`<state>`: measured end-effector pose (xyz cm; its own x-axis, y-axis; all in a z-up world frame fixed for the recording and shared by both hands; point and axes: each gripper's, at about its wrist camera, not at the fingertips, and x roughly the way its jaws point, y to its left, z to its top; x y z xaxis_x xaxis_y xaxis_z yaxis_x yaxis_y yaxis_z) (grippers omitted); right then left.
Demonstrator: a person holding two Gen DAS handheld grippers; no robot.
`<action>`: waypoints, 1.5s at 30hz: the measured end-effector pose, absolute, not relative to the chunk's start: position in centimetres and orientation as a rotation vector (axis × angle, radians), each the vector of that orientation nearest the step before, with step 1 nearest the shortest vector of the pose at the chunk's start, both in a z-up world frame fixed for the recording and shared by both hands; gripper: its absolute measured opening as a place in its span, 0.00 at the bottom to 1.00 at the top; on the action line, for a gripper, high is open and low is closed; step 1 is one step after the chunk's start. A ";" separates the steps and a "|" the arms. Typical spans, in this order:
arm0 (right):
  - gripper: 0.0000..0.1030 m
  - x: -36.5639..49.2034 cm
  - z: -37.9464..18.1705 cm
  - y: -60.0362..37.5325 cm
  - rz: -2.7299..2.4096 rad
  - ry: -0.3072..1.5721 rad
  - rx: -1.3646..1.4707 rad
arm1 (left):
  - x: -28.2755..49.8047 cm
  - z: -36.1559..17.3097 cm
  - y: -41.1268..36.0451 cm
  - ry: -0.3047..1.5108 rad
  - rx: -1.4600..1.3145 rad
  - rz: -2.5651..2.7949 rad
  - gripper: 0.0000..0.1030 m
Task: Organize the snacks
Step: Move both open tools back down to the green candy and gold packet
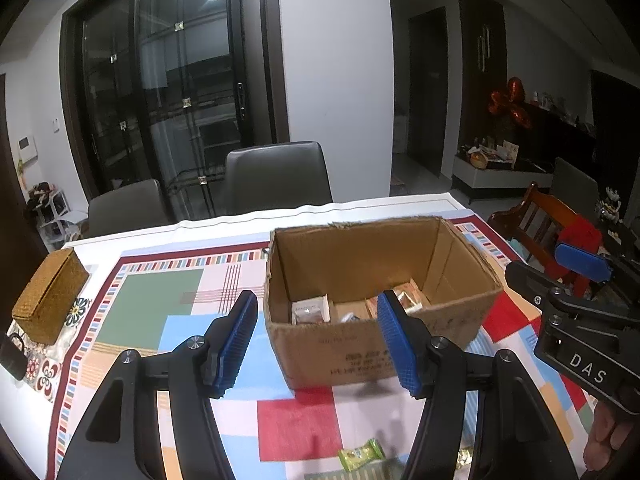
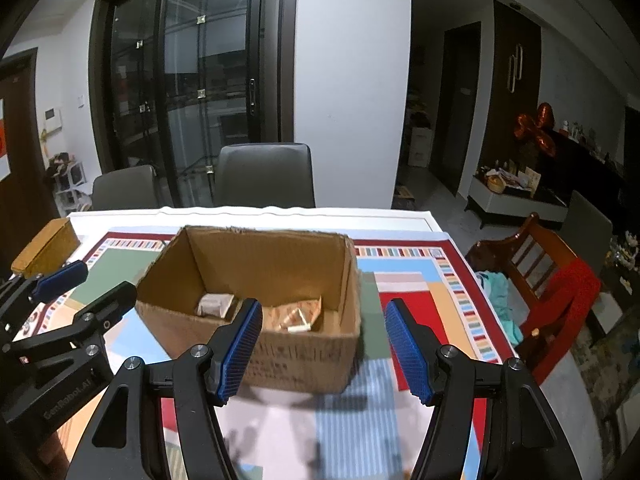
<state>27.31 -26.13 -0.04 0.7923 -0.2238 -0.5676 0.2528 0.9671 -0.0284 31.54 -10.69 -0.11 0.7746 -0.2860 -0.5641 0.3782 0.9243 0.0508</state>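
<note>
Landmark: open cardboard box on a table covered with a patterned tablecloth; all places below are given relative to this box.

Box contents: several wrapped snack packs lie on the box floor — a pale pack toward its left side, orange-toned packs toward its right. How many there are cannot be told.

Loose snacks: a green-wrapped candy lies on the cloth in front of the box, well clear of its near wall. A gold-wrapped piece lies just right of the candy, partly hidden behind a gripper finger.

Left gripper: held in front of the box's near-left corner, above the cloth. Jaws apart, nothing between the blue pads — released.

Right gripper: held in front of the box's near-right corner. Jaws apart, only the box wall and cloth visible between the pads — released, grasping nothing.

Cross-check: each wrist view shows the other gripper beside the box, on its own side, pads apart.

Hand: part of a hand shows on the right gripper's handle, at the lower right edge of the left wrist view.

Woven box: closed, on the table well to the left of the cardboard box.

Chairs: two grey chairs stand behind the box at the far table edge; a wooden chair with red cloth stands to the right of the box, off the table.
</note>
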 end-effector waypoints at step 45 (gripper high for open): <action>0.70 18.9 -9.9 -23.7 -0.399 0.728 0.108 | 25.9 -9.8 -8.8 0.712 0.152 -0.306 0.70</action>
